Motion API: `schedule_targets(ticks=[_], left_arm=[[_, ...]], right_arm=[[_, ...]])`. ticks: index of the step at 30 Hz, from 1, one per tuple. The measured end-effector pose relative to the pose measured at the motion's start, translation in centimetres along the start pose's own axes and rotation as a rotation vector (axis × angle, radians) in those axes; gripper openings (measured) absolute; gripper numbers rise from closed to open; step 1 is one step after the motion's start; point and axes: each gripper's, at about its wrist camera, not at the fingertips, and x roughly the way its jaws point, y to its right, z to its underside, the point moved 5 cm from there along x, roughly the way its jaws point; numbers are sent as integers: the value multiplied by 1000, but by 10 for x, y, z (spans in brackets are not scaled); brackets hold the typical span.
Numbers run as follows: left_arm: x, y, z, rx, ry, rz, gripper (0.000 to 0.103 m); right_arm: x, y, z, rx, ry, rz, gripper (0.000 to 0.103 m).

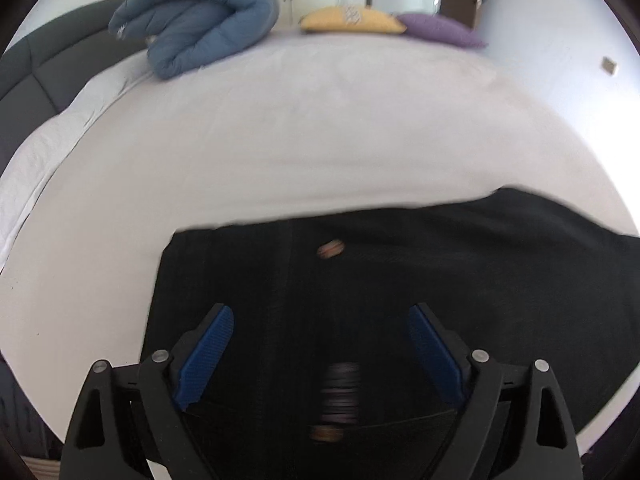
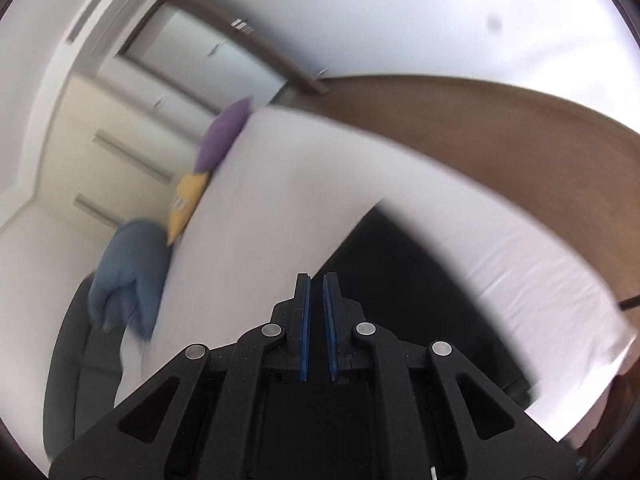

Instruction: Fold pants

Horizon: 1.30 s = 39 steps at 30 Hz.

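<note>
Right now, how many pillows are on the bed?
2 small pillows, both at the bed's far edge: a yellow pillow and a purple pillow touching it on its right. The rolled blue duvet lies further left and may hide more.

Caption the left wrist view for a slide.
Open left gripper hovers over black pants spread on a white bed.

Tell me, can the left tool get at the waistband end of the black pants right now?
Probably yes. The left tool hangs open directly over the black pants, which lie flat on the white bed. Nothing lies between the tool and the fabric.
</note>
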Motion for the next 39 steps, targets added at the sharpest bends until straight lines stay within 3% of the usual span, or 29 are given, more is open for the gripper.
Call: schedule_targets(ticks=[1,3,5,6,8,11,13,15,20,24,25,28,29,30,32,35,36,37,39], left_arm=[[-3,20,-2,32,1,41,90],[0,65,-3,123,-11,110,90],[10,95,-1,172,-34,147,90],[19,111,0,199,-53,161,90],[33,127,-2,216,-80,176,90],[59,138,-6,214,-129,176,91],[79,136,-10,198,-137,171,96],[86,135,-19,194,-127,168,96],[104,133,-31,215,-106,177,102],[105,133,-31,221,-98,175,102],[103,133,-33,222,-101,177,101],[78,129,-41,210,-68,130,80],[67,129,-43,188,-47,155,81],[54,130,-44,164,-25,193,81],[39,140,-38,195,4,216,91],[65,155,-19,263,-57,189,91],[79,155,-16,247,-96,182,92],[89,148,-13,200,-102,222,96],[93,139,-17,155,-90,247,96]], right_arm=[[12,-25,31,-48,-79,-80,9],[41,-58,91,-96,-203,-146,9],[71,-54,130,-99,-291,-114,8],[85,-41,141,-54,-314,-69,1],[98,-13,130,58,-312,-73,0],[108,6,100,85,-331,-52,0],[108,33,65,114,-340,-40,0],[107,53,22,124,-292,0,0],[124,70,-10,156,-245,31,0],[133,56,-5,119,-193,77,0],[129,54,-8,101,-165,91,0],[99,44,-19,56,-82,174,0],[82,34,-17,50,-66,137,6],[53,42,-37,30,-67,94,6],[36,12,-3,-37,-133,12,6],[45,-5,54,-112,-279,-29,6],[49,4,75,-112,-310,-6,2],[48,31,80,-87,-330,39,0],[43,65,77,52,-293,-76,0]])
